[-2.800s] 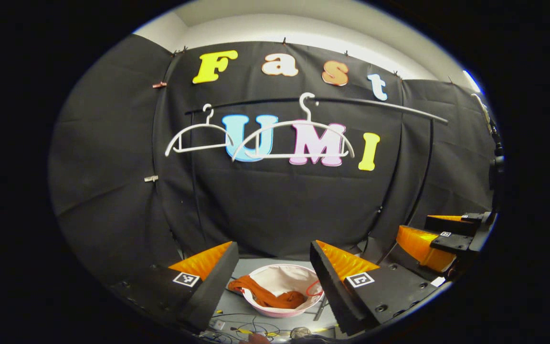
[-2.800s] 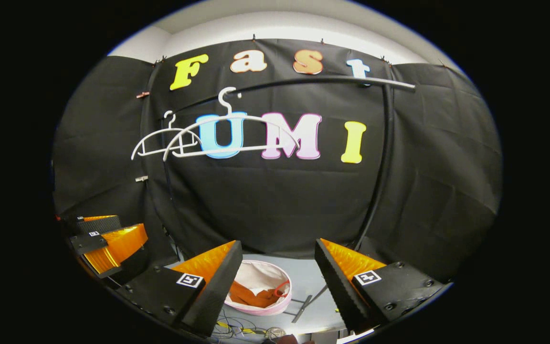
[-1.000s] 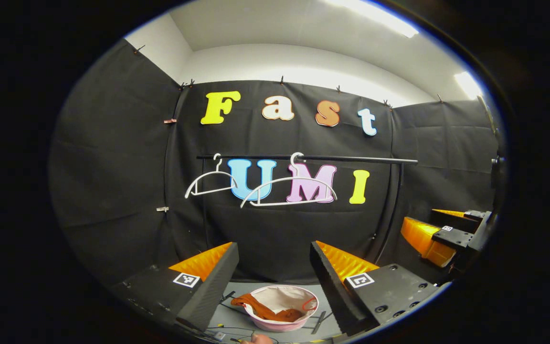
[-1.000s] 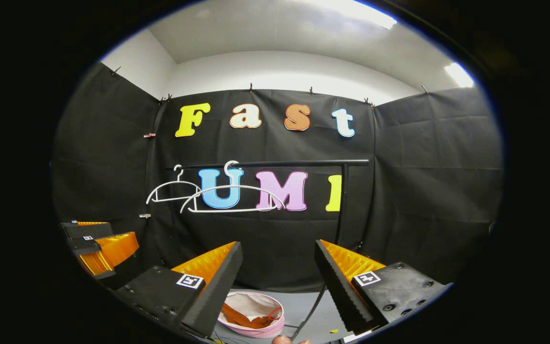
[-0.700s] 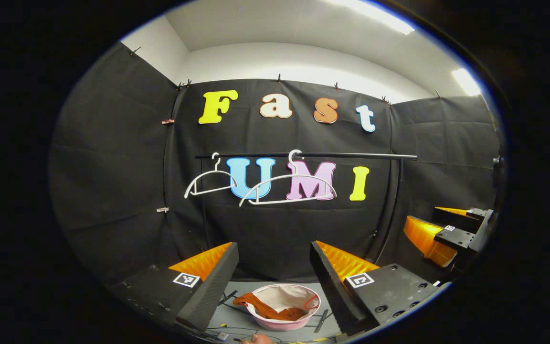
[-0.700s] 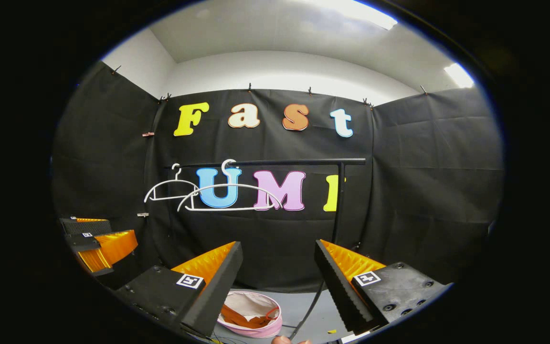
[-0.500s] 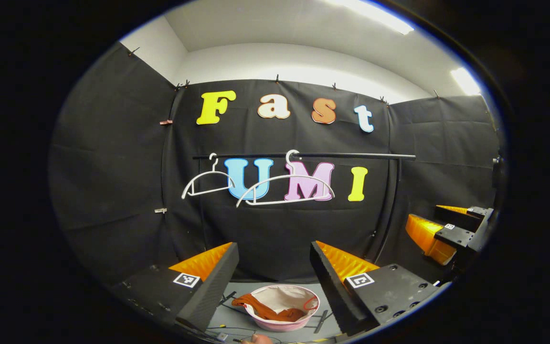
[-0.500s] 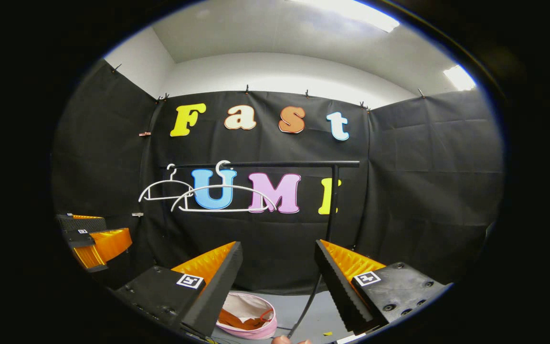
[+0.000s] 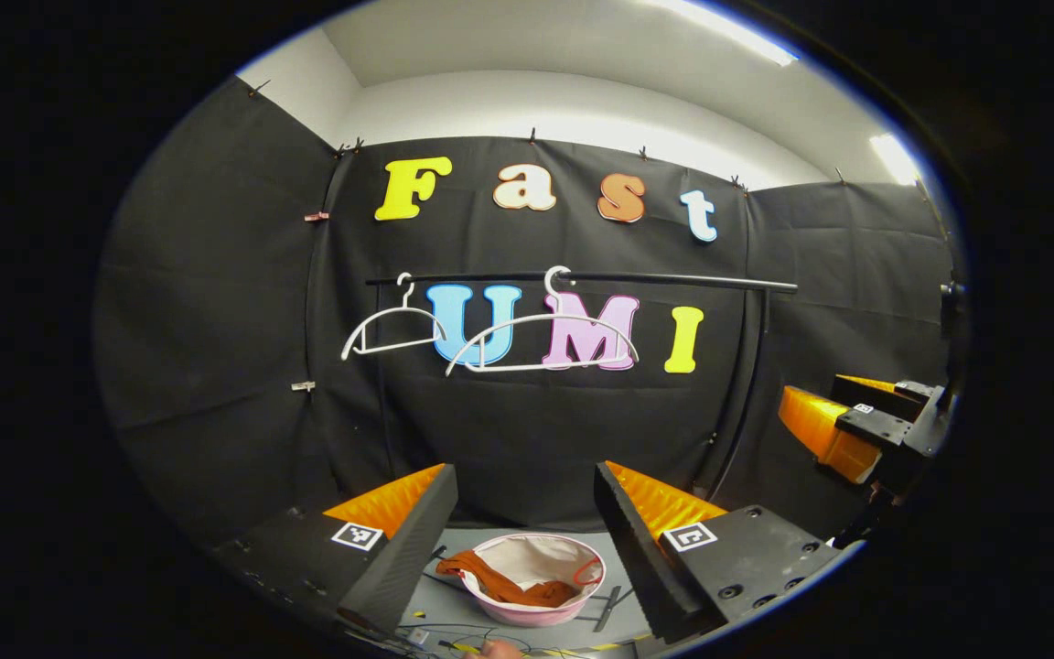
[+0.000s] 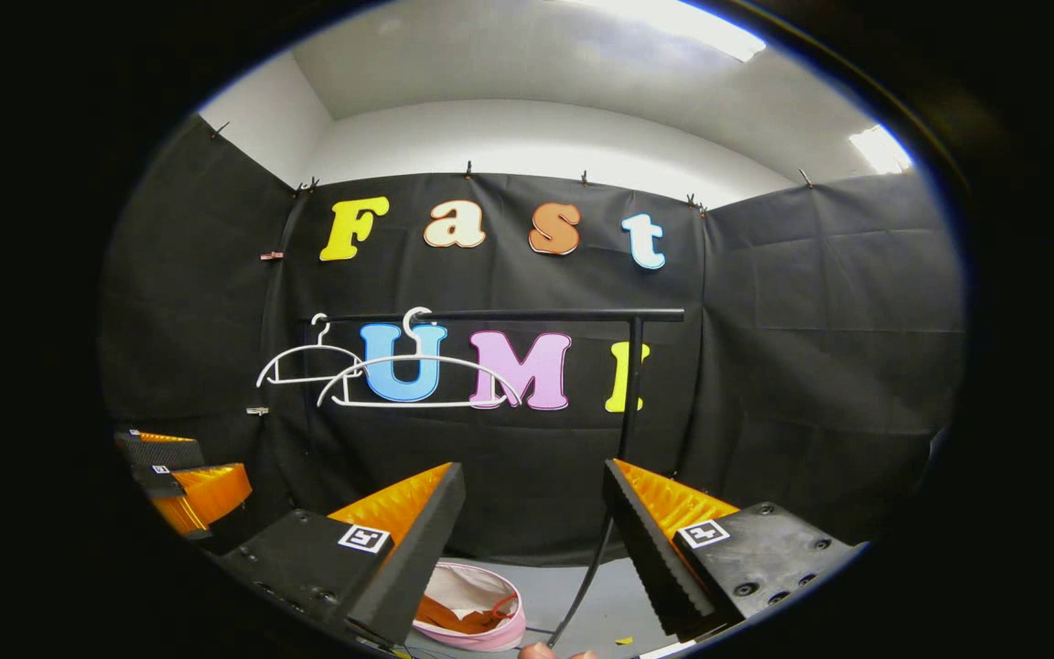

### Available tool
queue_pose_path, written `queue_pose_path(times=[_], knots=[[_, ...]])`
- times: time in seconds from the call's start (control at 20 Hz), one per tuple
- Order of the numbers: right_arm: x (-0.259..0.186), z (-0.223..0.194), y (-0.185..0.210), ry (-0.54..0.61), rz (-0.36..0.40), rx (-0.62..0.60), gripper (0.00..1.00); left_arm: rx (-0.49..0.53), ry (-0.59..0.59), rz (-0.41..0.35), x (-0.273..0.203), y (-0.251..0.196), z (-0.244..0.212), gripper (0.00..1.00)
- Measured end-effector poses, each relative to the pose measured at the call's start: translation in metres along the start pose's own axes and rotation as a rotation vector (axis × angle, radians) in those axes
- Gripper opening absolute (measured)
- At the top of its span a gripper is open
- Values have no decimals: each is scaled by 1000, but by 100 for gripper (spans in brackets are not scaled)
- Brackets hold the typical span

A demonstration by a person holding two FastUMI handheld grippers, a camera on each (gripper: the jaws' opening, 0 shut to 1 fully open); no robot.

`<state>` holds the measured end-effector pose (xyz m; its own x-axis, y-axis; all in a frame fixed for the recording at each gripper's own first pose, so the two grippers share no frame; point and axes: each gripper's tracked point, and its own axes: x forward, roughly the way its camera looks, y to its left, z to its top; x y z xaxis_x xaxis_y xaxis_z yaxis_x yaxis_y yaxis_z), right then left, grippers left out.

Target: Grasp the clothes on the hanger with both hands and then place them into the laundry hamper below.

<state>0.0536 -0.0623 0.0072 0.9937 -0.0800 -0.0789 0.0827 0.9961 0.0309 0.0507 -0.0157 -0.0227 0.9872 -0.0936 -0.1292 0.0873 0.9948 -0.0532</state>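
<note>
Orange clothes [image 9: 510,588] lie crumpled in the pink-rimmed laundry hamper [image 9: 534,613] on the floor, their long axis running from the left rim toward its middle. Left gripper [image 9: 520,513] and right gripper [image 10: 532,514] both stand spread apart, gripping nothing. Two bare white hangers [image 9: 541,343] hang on the black rail [image 9: 655,279].

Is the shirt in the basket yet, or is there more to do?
It looks done. Both hangers on the rail are bare, and the orange clothes lie in the pink hamper on the floor. Nothing is in hand: the left gripper and right gripper are both open and empty, well above the hamper. No clothes are left on the hangers.
</note>
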Motion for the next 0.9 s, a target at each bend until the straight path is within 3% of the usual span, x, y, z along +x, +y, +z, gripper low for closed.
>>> queue_pose_path(times=[0.9], knots=[[-10, -3, 7, 6, 13, 0, 98, 9, -12, -6, -11, -5, 4, 95]])
